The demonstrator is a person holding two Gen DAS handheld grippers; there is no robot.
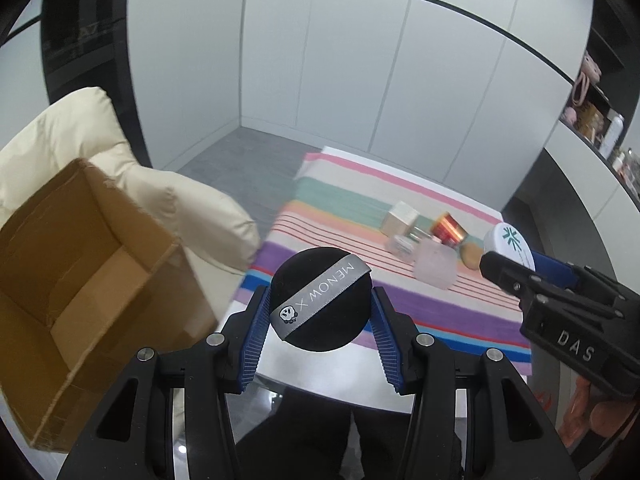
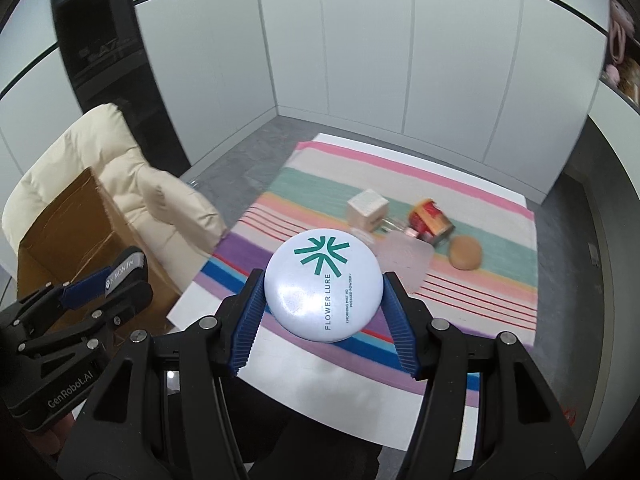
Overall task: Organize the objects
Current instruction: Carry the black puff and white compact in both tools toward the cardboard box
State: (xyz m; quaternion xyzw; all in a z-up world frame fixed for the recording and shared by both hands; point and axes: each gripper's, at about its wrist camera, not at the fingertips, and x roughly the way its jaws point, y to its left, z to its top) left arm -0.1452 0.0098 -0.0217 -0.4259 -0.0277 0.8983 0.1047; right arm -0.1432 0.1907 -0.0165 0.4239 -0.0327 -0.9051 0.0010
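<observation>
My left gripper (image 1: 320, 298) is shut on a round black powder puff (image 1: 316, 280) with a grey ribbon, held in the air near the table's left edge. My right gripper (image 2: 323, 286) is shut on a white round powder compact (image 2: 322, 284) with a teal logo, above the striped cloth (image 2: 460, 300). Each gripper shows in the other's view: the right gripper (image 1: 508, 258) at the right, the left gripper (image 2: 120, 270) at the lower left. An open brown cardboard box (image 1: 80, 280) sits on a cream armchair (image 1: 192, 208) to the left.
On the striped cloth lie a beige cube box (image 2: 368, 206), a red and gold jar (image 2: 430, 220), a frosted pink square container (image 2: 404, 262), a small clear jar (image 1: 402, 245) and a tan sponge (image 2: 465, 258). White cabinet walls stand behind; shelves (image 1: 600, 120) at the right.
</observation>
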